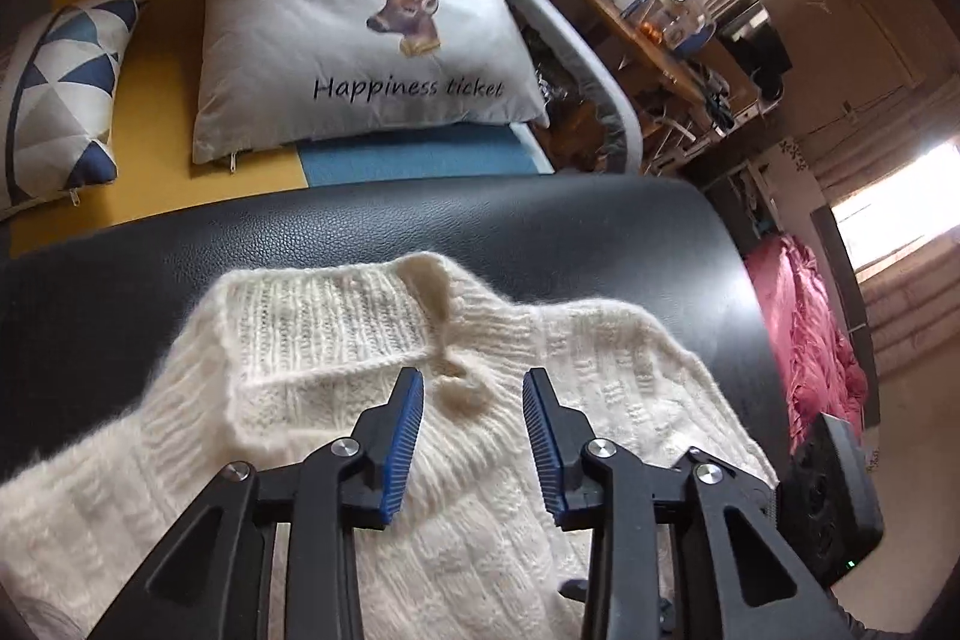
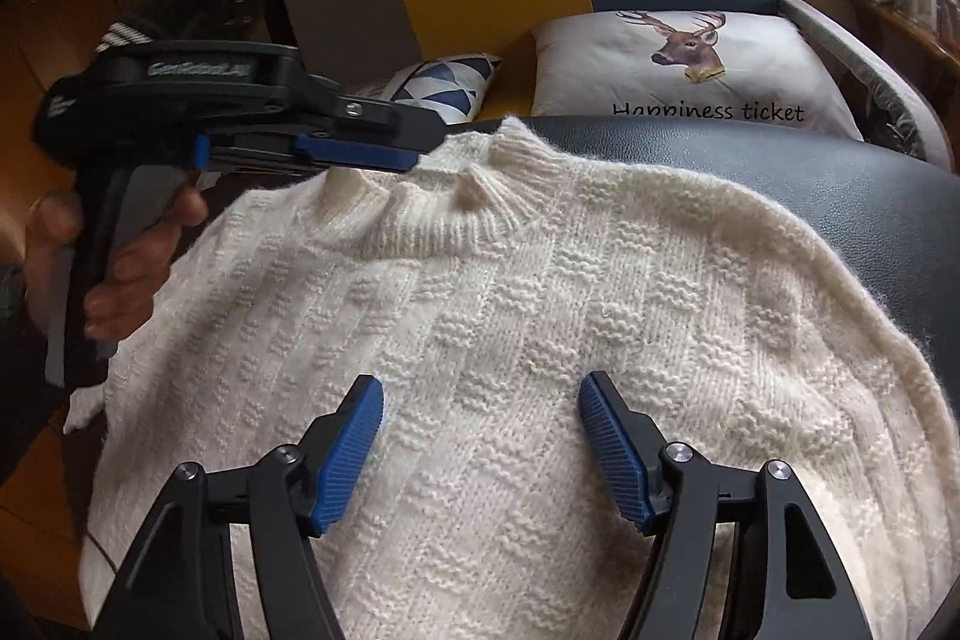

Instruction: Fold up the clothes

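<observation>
Cream knit sweater (image 2: 540, 328) lies flat on the black leather surface (image 2: 840, 184), collar at twelve o'clock toward the deer cushion (image 2: 690, 70), body running down to six o'clock. Right gripper (image 2: 480, 448) hovers over the chest, fingers spread wide, pinching nothing. Left gripper (image 1: 474, 436) sits just short of the collar, fingers spread too; from the right wrist view it comes in from nine o'clock.
</observation>
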`<state>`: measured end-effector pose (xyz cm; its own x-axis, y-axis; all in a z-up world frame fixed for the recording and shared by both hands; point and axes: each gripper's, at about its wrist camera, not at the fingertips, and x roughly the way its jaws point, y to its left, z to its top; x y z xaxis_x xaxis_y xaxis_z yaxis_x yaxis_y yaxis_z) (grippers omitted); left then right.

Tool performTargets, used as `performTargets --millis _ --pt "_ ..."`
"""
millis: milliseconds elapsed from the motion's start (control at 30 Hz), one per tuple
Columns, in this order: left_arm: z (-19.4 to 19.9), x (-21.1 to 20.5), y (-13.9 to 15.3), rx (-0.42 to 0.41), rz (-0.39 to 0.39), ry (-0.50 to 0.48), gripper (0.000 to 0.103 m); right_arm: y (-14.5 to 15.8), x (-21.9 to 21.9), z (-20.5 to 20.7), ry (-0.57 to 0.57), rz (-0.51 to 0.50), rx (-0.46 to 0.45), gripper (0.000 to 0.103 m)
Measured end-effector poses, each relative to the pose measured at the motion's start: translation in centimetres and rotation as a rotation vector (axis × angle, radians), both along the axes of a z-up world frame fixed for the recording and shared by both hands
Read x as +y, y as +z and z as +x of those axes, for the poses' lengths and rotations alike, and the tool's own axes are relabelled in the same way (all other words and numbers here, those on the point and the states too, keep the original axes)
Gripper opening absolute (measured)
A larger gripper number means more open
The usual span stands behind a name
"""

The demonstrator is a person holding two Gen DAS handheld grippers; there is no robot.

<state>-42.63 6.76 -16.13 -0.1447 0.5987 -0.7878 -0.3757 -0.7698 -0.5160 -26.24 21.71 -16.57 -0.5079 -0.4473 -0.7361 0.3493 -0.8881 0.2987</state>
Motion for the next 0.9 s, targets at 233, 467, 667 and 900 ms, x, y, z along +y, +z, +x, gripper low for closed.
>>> performTargets --millis 233,467,667,900 --pt "-1.6 0.8 -1.3 -0.045 0.022 -0.039 0.034 0.0 0.4 0.0 0.015 -0.049 0.01 0.076" --pt "0.1 3.3 0.8 0.066 0.091 -0.144 0.002 0.0 0.2 0.1 0.018 -0.052 0.017 0.08" --pt "-0.1 2.1 3.2 0.184 0.154 -0.059 0.002 -0.1 0.4 -0.1 0.011 -0.072 0.02 0.08" --pt "-1.5 3.6 -1.3 0.139 -0.017 -0.046 0.002 -0.2 -0.9 0.0 0.006 0.002 0.033 0.081"
